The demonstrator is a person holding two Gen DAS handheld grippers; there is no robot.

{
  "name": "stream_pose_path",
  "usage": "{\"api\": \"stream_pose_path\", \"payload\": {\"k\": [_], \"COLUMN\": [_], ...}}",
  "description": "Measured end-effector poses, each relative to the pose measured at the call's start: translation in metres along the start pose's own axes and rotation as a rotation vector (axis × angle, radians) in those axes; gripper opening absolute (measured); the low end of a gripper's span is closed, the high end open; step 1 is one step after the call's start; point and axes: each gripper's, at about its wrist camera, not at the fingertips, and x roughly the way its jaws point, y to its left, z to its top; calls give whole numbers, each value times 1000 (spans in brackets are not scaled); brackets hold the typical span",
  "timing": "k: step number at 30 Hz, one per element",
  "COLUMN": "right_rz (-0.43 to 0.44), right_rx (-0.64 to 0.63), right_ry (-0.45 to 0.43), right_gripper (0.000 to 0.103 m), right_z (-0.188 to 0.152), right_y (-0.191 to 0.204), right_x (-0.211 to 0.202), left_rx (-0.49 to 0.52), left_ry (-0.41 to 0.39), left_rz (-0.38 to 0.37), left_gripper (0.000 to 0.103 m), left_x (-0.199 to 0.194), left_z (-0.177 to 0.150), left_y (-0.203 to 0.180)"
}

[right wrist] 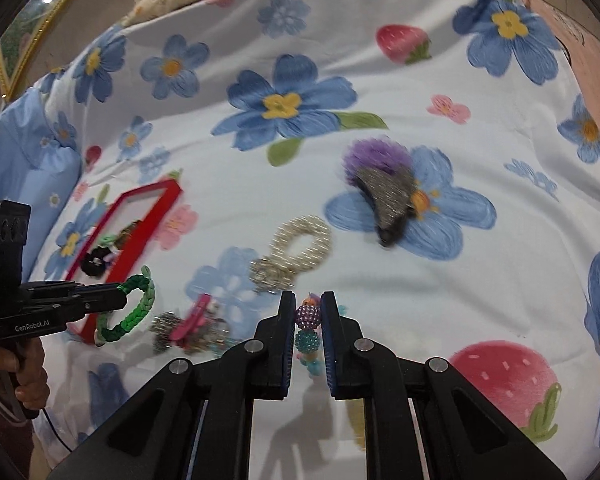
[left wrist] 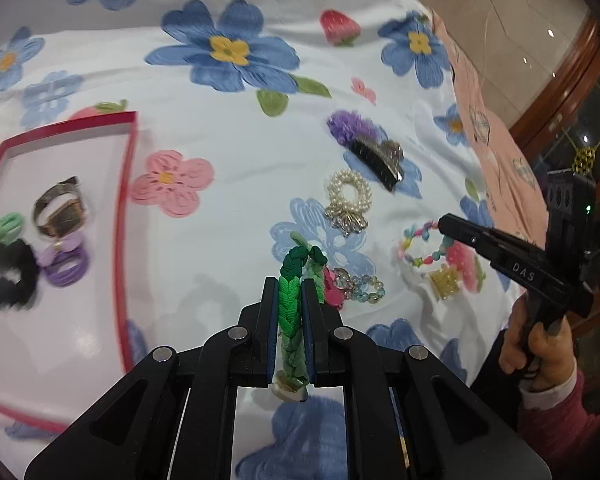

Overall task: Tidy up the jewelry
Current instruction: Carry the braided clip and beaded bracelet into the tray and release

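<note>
My left gripper is shut on a green braided bracelet, lifted off the flowered bedsheet; from the right wrist view the left gripper holds the green bracelet as a hanging loop. My right gripper is shut on a colourful beaded bracelet, purple and teal beads between the pads. The left wrist view shows the right gripper with the beaded bracelet dangling from it. A red-rimmed box lies at the left with a watch, a black scrunchie and hair ties.
On the sheet lie a pearl bracelet, a purple fluffy clip beside a dark glitter clip, a pink clip with crystal beads and a gold clip. A pink cloth borders the right side. A hand holds the right gripper's handle.
</note>
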Motion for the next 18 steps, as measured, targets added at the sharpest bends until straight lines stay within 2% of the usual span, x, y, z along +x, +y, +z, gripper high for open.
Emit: {"api": "stream_pose_path", "payload": {"k": [18], "right_rz": [163], "right_rx": [-102], "right_ry": [-16], "right_gripper": [12], "right_z": [3], "right_y": [94], "right_x": [3], "left_rx": [-164], "left_ry": [-127], "left_rz": [49], "left_gripper": [9], "left_x": [-74], "left_z": [-31], "left_y": [65]}}
